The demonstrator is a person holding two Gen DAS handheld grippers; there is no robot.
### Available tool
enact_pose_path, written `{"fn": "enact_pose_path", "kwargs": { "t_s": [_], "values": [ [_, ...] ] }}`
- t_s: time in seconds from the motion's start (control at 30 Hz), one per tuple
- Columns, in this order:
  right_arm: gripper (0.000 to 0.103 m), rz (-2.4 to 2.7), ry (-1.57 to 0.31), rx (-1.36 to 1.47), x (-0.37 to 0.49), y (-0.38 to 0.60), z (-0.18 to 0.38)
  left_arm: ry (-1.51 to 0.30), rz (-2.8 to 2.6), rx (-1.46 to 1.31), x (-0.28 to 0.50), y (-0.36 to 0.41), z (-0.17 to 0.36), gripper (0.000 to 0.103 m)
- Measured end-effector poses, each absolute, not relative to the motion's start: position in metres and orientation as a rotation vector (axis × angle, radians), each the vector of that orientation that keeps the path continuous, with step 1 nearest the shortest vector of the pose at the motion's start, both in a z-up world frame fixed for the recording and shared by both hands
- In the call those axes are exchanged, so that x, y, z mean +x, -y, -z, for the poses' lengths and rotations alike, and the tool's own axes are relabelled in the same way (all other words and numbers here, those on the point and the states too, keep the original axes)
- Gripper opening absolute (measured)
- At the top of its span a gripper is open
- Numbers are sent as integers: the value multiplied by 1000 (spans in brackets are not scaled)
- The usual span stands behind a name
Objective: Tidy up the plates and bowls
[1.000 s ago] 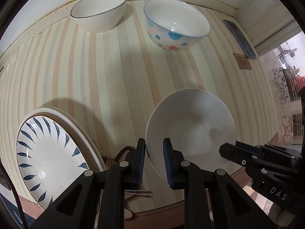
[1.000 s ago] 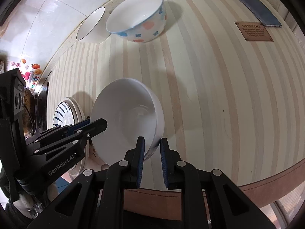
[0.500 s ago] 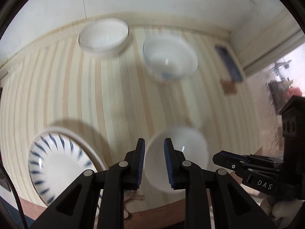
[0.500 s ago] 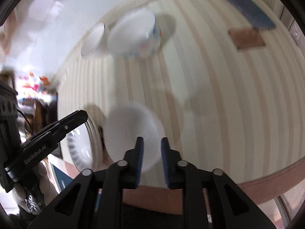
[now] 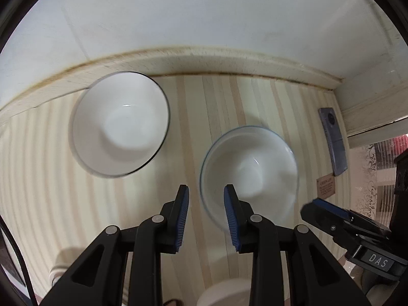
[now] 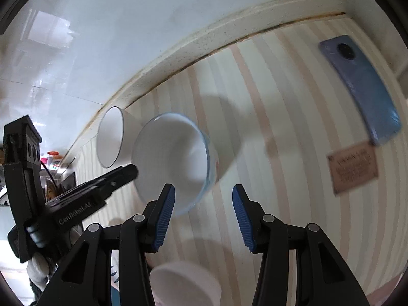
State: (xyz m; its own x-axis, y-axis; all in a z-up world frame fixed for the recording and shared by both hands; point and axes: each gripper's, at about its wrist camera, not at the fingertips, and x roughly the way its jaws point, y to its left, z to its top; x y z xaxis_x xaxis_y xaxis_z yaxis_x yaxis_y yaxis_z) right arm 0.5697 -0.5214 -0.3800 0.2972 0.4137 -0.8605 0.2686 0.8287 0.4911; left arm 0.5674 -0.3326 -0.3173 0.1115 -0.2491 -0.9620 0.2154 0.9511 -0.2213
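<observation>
Looking along the left gripper (image 5: pixel 206 218), its blue-padded fingers (image 5: pixel 181 218) are now spread with nothing between them, where a second ago they pinched the near rim of the plain white bowl (image 5: pixel 227 292). That bowl now shows only as a blurred sliver at the near edge of the striped tabletop (image 5: pixel 51 178). The blue-rimmed bowl (image 5: pixel 248 172) stands just ahead, its near rim between the fingertips in the picture; whether they touch it cannot be told. The dark-rimmed bowl (image 5: pixel 119 126) sits to its left, close to the tabletop's far edge, under the white tiled wall (image 5: pixel 204 12). A phone (image 5: pixel 334 140) and a small brown card (image 5: pixel 326 186) lie by the right edge. The right gripper (image 5: pixel 326 210) enters from the right.

In the right wrist view, the right gripper (image 6: pixel 203 213) has also let go and moved forward; its fingers (image 6: pixel 164 216) stand wide apart, framing the blue-rimmed bowl (image 6: pixel 173 160). The dark-rimmed bowl (image 6: pixel 111 137) is behind it. The plain white bowl (image 6: pixel 183 278) rests blurred near the front edge. The left gripper (image 6: pixel 127 172) reaches in from the left. The phone (image 6: pixel 362 86) and card (image 6: pixel 353 169) lie toward the right edge.
</observation>
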Motion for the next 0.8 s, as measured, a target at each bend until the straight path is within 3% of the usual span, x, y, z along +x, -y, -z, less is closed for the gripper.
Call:
{"fn": "enact_pose_path", "kwargs": {
  "t_s": [0.07,0.2,0.23,0.53,0.8],
  "values": [
    [49,-103,-1303,636,578,523,390,-1434,347,-17,572,338,328,26],
    [18,-100,-1312,620,582,519,406,-1442,365,-3,573,345,341,22],
    [15,-90,-1311,607,583,519,407,-1434,362,7,571,346,341,22],
    [13,-88,-1286,535,578,507,400,-1399,375,15,563,342,332,22],
    [14,-125,-1248,506,539,497,357,-1350,399,8,533,332,296,22]
  ]
}}
